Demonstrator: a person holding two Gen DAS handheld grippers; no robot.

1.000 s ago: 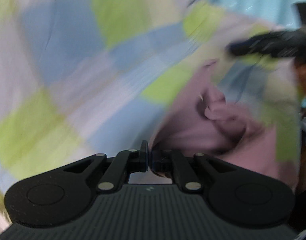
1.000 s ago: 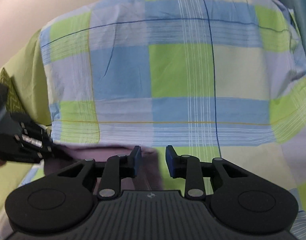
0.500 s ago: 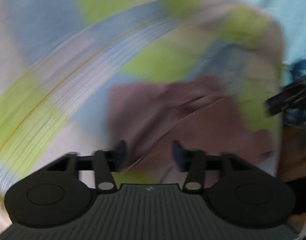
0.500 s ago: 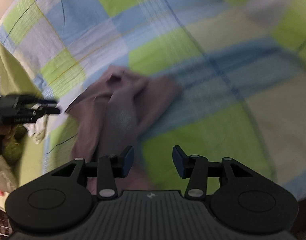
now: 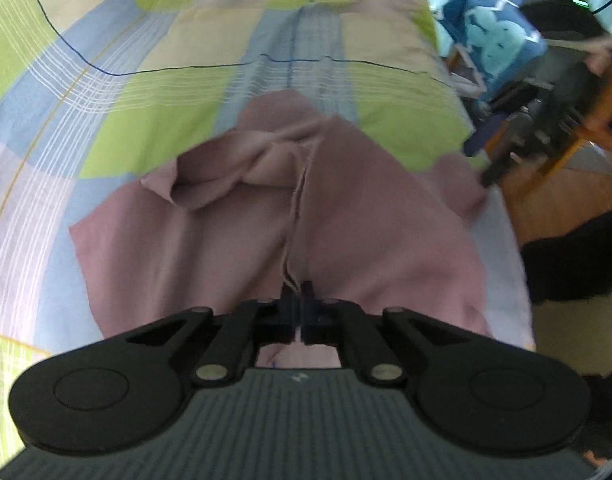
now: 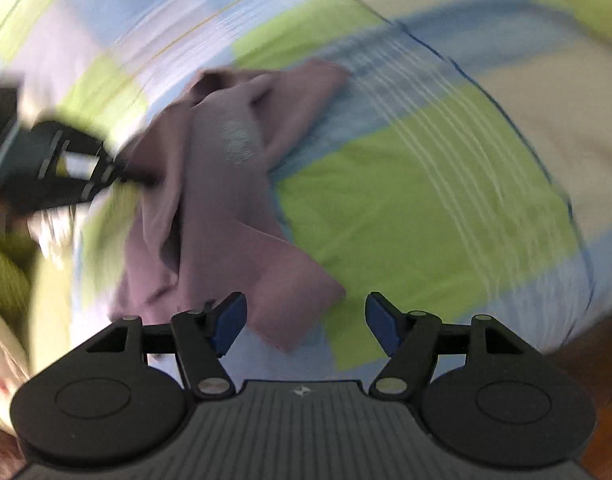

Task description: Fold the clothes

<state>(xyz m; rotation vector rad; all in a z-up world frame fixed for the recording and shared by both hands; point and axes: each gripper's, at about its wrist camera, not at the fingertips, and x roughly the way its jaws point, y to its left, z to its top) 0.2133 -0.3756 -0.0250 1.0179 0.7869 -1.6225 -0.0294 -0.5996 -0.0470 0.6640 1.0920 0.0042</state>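
A crumpled mauve garment (image 5: 234, 216) lies on the checked bedsheet (image 5: 154, 112). My left gripper (image 5: 297, 300) is shut on a raised fold of the garment at its near edge. In the right wrist view the same garment (image 6: 226, 184) lies left of centre, blurred. My right gripper (image 6: 306, 320) is open and empty, hovering over the garment's near corner without touching it. The left gripper shows there at the garment's left edge (image 6: 118, 172), and the right gripper shows at the right in the left wrist view (image 5: 501, 168).
The bed's right edge drops to a wooden floor (image 5: 561, 200). A blue bag (image 5: 497, 44) and dark equipment (image 5: 561, 20) stand beyond it. A green pillow or cover (image 6: 6, 272) lies at the bed's left side.
My left gripper opened half a second ago and has now shut on a fold of the garment. My right gripper has opened wider and swung over the garment's corner.
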